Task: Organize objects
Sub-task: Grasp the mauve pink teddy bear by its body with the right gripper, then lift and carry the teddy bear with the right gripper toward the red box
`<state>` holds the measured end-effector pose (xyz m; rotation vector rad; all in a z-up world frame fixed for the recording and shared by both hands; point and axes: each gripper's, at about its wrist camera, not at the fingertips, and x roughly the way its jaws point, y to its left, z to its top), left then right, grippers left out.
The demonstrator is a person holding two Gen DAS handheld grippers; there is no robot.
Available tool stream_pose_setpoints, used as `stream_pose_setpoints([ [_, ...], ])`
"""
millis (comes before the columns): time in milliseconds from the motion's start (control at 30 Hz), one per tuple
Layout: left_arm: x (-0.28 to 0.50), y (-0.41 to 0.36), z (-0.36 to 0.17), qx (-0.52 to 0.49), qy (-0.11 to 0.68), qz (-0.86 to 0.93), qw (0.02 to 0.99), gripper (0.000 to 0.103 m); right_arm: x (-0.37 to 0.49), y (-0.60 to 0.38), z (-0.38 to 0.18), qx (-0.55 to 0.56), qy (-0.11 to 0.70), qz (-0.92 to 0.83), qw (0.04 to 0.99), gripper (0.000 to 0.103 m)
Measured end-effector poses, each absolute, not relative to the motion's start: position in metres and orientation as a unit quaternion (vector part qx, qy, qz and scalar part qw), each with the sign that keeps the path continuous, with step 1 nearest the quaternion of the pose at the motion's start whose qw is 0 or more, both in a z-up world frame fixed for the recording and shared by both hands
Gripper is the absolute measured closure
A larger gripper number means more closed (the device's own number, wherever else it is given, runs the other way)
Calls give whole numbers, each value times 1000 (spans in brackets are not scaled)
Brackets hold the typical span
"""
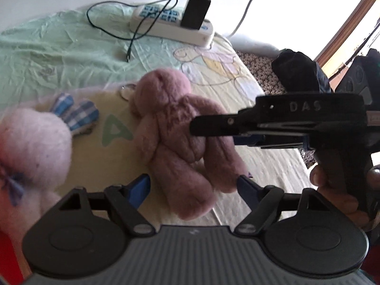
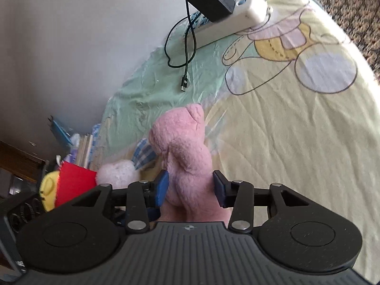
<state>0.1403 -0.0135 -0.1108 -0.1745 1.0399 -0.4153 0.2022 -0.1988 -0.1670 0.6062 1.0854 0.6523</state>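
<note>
Pink plush bear (image 1: 180,140) lies on the bed sheet (image 1: 249,166), long axis running from legs nearest the left camera up to head farthest away. In the left wrist view the head points away toward the wall, tilted a little left; a metal key ring (image 1: 127,91) sits at the head end.

Left gripper (image 1: 193,186): blue fingers spread wide, the bear's legs between them, fingertips beside the fur on either side, not pressing as far as can be seen.

Right gripper (image 2: 191,187): comes in from the right, seen side-on in the left view across the bear's midsection. Its own view shows the bear's body between the two blue pads, left pad touching the fur, right pad just beside it; jaws apart, contact on the right side unclear. A hand (image 1: 337,190) grips its handle.

Just left of the bear: white plush toy (image 1: 33,147) with blue checked ears (image 1: 76,114), close to the left jaw. Red and yellow object (image 2: 66,185) beyond it at the bed edge.

Farther off, near the wall: white power strip (image 1: 171,23) with a black adapter (image 1: 196,10) plugged in, and a loose black cable (image 1: 114,30) trailing onto the green part of the sheet, well apart from the bear.
</note>
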Motion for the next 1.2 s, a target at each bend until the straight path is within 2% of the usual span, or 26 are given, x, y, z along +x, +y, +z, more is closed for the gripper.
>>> stream_pose_setpoints([
  [200,150,-10,-114,-101,491,-203,841,20,208,-201,-176,313,495,310,749,58],
  [600,135,-11,-105,-102,496,-217,835,23,187,-211,-169,305,502,320,743,66],
  [1100,36,2,-98,-41,533,-241,810,25,82,-200,-182,318,568,339,679,68],
  [1200,20,11,-97,-37,538,-241,807,25,60,-186,-182,291,577,349,679,70],
])
